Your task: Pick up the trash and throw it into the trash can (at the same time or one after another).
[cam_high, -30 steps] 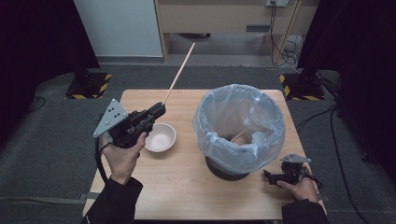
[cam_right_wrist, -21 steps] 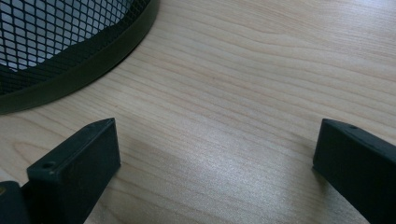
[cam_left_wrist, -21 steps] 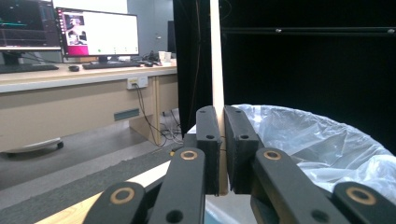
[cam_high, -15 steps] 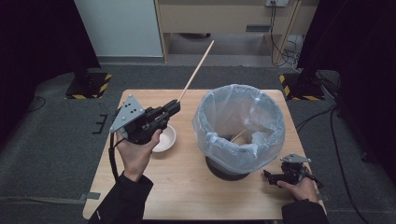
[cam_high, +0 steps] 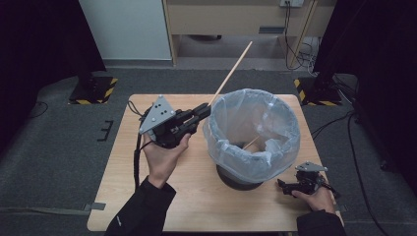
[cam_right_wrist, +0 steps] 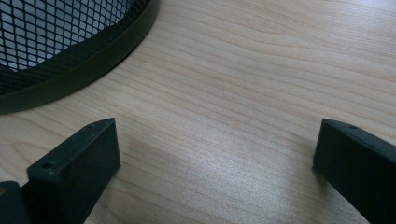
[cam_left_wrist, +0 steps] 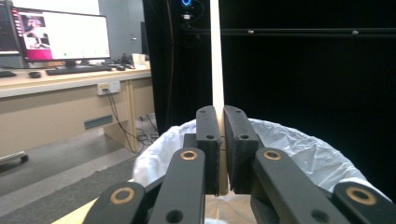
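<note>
Left side of the table: the left gripper was raised above the wood, jaws clamped on the low end of a long wooden stick. The stick ran up and away over the near rim of the bin, its free end well past the table's far edge. In the left gripper view the stick stood straight up between the two pads, pinched close to its base. That low grip looked chosen so the length could be tipped and let go into the bin.

Centre: a mesh waste bin lined with a clear plastic bag, the bag folded out over the rim. Something thin and pale, possibly another stick, lay slanted inside; too small to be sure. The bin stood right of the raised gripper, mouth open upward, placed to receive the stick.

Right side: the right gripper rested on the table near the bin's base, jaws spread wide with nothing between them. The right gripper view showed bare wood between its pads and the bin's dark mesh foot just off to one side. It seemed parked out of the way, perhaps ready to steady the bin.
</note>
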### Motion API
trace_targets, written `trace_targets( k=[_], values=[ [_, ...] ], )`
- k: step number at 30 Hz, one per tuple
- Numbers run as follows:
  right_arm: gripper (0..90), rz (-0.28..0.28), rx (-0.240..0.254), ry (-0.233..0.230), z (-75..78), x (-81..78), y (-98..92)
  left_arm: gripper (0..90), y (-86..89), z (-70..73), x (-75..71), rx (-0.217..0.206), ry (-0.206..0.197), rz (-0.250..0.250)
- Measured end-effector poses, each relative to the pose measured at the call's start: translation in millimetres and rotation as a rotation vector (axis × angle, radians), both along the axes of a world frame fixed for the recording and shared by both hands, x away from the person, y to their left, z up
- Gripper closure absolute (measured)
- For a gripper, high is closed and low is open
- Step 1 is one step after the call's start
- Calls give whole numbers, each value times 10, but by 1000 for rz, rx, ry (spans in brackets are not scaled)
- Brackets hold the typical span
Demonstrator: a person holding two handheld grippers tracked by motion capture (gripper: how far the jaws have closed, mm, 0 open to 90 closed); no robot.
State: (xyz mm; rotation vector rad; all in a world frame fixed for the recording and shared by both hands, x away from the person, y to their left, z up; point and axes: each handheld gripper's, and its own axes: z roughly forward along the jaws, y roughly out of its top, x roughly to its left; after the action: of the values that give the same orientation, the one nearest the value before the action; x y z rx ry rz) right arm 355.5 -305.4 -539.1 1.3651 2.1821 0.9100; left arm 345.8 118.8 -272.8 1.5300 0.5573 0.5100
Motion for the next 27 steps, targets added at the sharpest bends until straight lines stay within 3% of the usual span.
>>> trace_targets(
  k=[12, 22, 27],
  values=[
    [8, -3, 3, 2, 0, -2, 3, 851, -334, -78, 83, 41, 26, -48],
    [8, 0, 0, 0, 0, 0, 0, 849, -499, -163, 178, 81, 69, -74],
    [8, 0, 0, 0, 0, 0, 0, 776, -528, -183, 216, 62, 77, -97]
  ],
)
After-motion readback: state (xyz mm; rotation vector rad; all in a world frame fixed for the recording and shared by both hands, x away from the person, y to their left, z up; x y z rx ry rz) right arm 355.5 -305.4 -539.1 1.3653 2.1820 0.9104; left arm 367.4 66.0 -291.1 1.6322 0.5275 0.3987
